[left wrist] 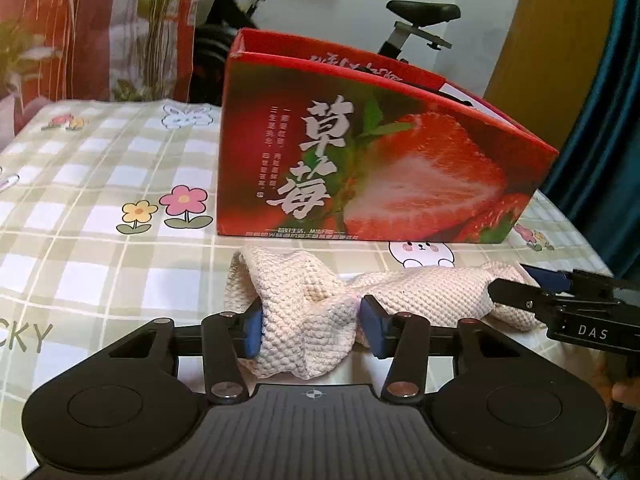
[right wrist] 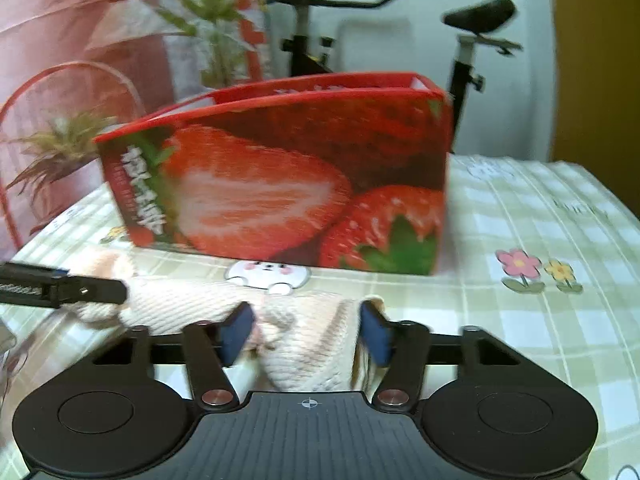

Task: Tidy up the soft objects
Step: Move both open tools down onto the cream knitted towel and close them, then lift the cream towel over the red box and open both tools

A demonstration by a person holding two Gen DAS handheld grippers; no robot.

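A cream knitted cloth (left wrist: pixel 320 300), waffle-textured and crumpled into a loose rope, lies across a checked tablecloth (left wrist: pixel 100 208) printed with flowers and rabbits, just in front of a tall red strawberry box (left wrist: pixel 380 160) whose top is open. The left gripper (left wrist: pixel 314 330) has one bunched end of the cloth between its blue pads (left wrist: pixel 252 332), and both pads press into the knit, so it is gripping that end. The right gripper (right wrist: pixel 306 334) has taken the other end the same way, its pads (right wrist: pixel 236 332) squeezed against a fold of fabric; its view is blurred, but the cloth clearly fills the gap. Each gripper also shows at the edge of the other's view, with the cloth sagging between them. Behind the box stand an exercise bike (left wrist: pixel 420 20) and a pink curtain (left wrist: pixel 40 20). The step in hand looks like securing both ends before lifting or folding the cloth, probably towards the box. To do it well, both holds should bite through several layers rather than a loose edge, and the two ends should rise together and evenly, since a soft knit can slip out or drag on the tablecloth.
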